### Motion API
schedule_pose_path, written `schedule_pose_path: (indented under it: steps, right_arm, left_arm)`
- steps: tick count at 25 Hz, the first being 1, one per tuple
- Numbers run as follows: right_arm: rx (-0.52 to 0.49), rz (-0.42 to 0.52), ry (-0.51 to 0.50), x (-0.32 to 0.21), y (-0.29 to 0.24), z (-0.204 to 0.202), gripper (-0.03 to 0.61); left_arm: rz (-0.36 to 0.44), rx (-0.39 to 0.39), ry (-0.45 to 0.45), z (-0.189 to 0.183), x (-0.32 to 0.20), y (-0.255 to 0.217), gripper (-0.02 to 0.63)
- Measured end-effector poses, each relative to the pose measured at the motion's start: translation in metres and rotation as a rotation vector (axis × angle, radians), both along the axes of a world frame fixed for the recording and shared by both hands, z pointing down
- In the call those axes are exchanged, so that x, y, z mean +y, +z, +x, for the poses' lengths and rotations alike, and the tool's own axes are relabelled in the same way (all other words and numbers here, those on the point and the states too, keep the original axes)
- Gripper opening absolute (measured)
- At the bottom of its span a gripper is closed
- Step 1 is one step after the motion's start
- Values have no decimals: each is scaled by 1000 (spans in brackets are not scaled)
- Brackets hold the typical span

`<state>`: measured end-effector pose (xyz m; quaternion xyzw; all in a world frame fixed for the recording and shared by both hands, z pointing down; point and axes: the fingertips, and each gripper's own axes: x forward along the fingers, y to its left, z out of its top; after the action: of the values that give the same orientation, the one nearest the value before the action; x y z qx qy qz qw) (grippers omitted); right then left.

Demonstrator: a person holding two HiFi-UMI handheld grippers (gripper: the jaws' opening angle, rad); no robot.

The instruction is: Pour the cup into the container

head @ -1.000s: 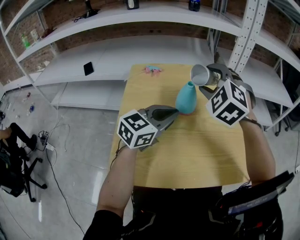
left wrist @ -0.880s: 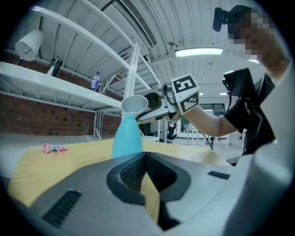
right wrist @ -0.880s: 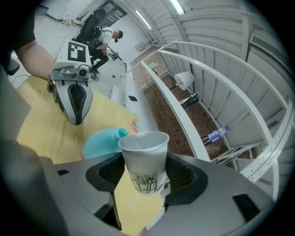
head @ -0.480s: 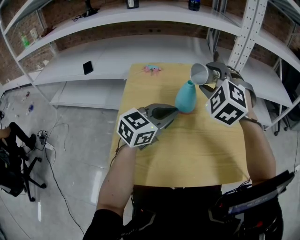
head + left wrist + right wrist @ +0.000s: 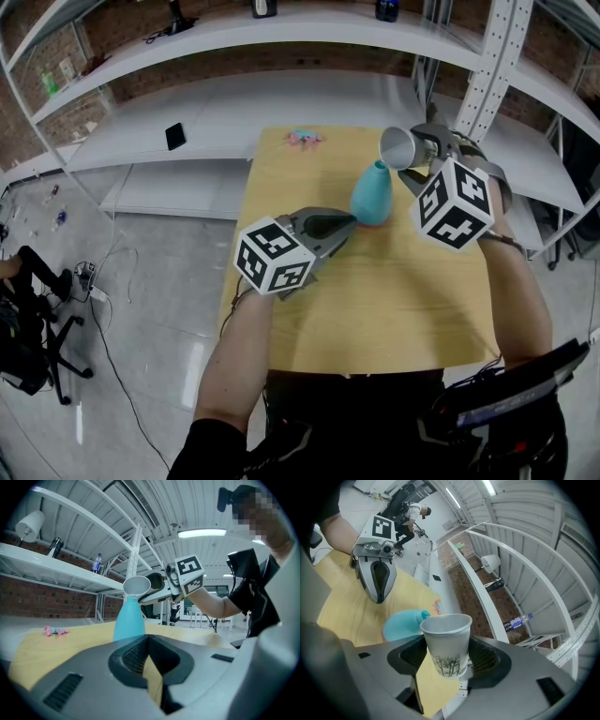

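Observation:
A teal narrow-necked container (image 5: 372, 195) stands upright on the yellow table (image 5: 394, 300). My right gripper (image 5: 415, 156) is shut on a white paper cup (image 5: 398, 147), which is tipped on its side with its rim just above and right of the container's mouth. In the right gripper view the cup (image 5: 446, 641) sits between the pads, printed with dark trees, and the container (image 5: 404, 624) lies behind it. My left gripper (image 5: 351, 222) is shut and empty, its tip close to the container's base. From the left gripper (image 5: 147, 637) the cup (image 5: 137, 585) appears right over the container (image 5: 128, 619).
A small pink object (image 5: 306, 139) lies at the table's far end. White shelving surrounds the table, with a black phone (image 5: 176, 137) on the lower shelf and a perforated metal upright (image 5: 497, 56) at the right. An office chair (image 5: 28, 328) stands on the floor at left.

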<state>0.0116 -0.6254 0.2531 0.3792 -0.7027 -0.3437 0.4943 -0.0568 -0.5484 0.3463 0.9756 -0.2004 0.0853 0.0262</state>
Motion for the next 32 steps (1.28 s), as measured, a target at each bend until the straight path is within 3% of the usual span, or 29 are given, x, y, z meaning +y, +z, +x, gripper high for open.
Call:
schedule_pose_path:
  steps: [21,28,32]
  right_arm:
    - [12,2,10,-3,3,2,284]
    - [-61,-31,4,-1,6,2,284]
    - [-177,-91,0,1,8,1,284]
  left_arm:
    - [1,2,0,-1,-1,0,2]
    - [1,2,0,-1,-1,0,2]
    - [2,3,0,-2,-1,-1,2]
